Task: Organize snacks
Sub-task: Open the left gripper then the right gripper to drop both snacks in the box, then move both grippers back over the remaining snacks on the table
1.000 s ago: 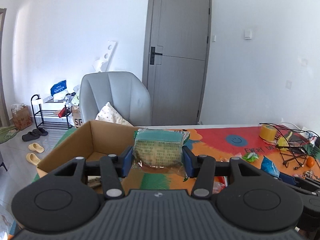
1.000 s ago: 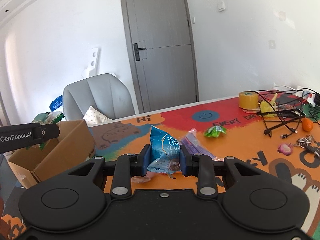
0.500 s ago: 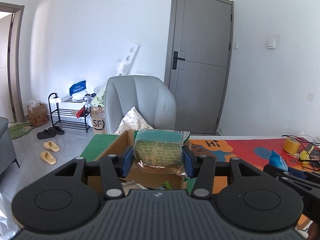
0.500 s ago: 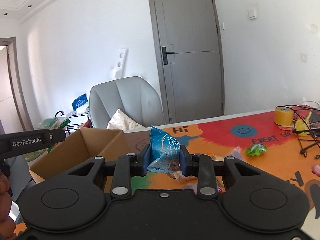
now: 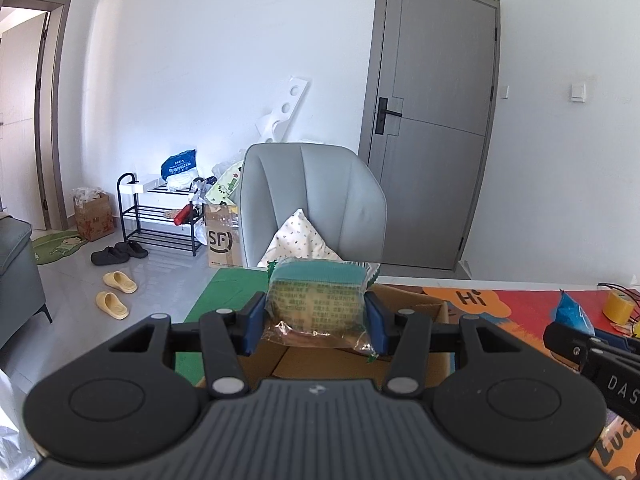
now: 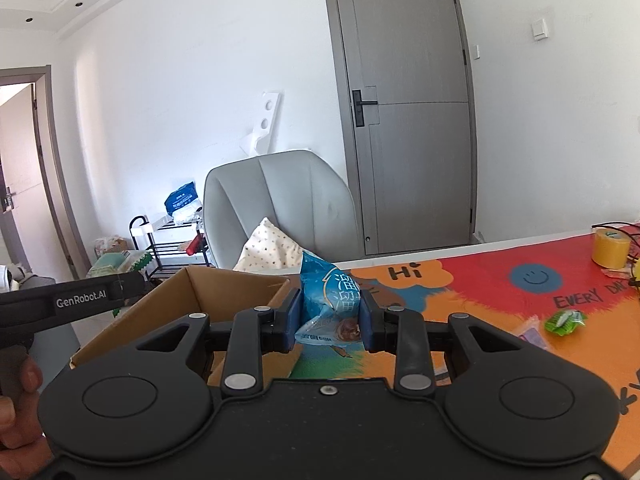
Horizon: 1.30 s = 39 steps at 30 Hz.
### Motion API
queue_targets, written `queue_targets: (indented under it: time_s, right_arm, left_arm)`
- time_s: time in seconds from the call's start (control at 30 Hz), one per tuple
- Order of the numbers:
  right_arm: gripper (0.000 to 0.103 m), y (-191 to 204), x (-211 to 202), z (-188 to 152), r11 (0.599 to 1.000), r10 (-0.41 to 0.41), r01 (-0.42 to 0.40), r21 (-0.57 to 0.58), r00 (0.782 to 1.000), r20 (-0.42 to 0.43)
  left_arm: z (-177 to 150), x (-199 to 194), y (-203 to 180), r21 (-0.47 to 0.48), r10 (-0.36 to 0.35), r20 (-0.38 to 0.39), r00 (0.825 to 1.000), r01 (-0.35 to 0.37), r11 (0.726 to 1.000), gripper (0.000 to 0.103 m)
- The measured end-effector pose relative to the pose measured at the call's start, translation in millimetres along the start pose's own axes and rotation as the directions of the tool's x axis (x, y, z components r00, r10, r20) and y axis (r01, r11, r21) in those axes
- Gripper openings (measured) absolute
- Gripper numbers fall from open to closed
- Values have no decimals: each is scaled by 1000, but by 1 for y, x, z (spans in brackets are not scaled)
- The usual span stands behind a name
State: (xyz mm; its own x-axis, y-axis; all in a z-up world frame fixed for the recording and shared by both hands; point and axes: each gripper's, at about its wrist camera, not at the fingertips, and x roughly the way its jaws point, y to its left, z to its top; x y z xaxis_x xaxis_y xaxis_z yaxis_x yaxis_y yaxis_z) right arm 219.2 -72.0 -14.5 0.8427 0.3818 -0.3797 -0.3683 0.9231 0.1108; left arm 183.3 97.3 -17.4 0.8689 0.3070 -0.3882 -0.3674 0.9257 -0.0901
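**Two snack packs held over the cardboard box**

The left gripper [image 5: 316, 322] pinches a green snack pack [image 5: 316, 304] between its fingers, directly above the open cardboard box [image 5: 404, 312], a position that suits dropping it inside. The right gripper [image 6: 329, 320] pinches a blue snack bag [image 6: 330, 304] upright, just beside the box's [image 6: 224, 296] right wall and over the colourful counter [image 6: 500, 300]; it likely waits its turn. A small green packet [image 6: 564, 320] lies on the counter well to the right of the box, seemingly not yet sorted.

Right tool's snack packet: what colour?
Blue with white lettering, clearest in the right wrist view.
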Motion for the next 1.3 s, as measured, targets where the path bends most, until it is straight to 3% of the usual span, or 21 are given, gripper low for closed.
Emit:
queue_targets:
  time_s: [0.3,0.77,0.97,1.03,1.1,1.3]
  right_arm:
    - [31,19,27,4,999,43,-44,-19,999,-26]
    - [31,37,56,6,993,114,-116,-13,991,-68]
    - [32,50,64,12,985,175,-175,4,982,-65]
    - [37,55,67,14,978,209,-209,12,975,-72]
    - [61,55,67,14,975,222,-221,22,972,-83]
    - [61,46,57,11,985,173,-169,44,981,-93]
  left_arm:
    - [-4,28,7,-31,-19,-41,999,17,999,53]
    - [-3,16,32,-90,35,-25,999,-37,995,55]
    - [-1,9,42,-117,58,-21,998,-60,991,61]
    - [-1,7,45,-122,65,-21,998,-67,990,66]
    - [-1,6,47,-128,74,-22,997,-76,989,71]
    - [-2,1,48,-128,104,-16,994,-105,986,83]
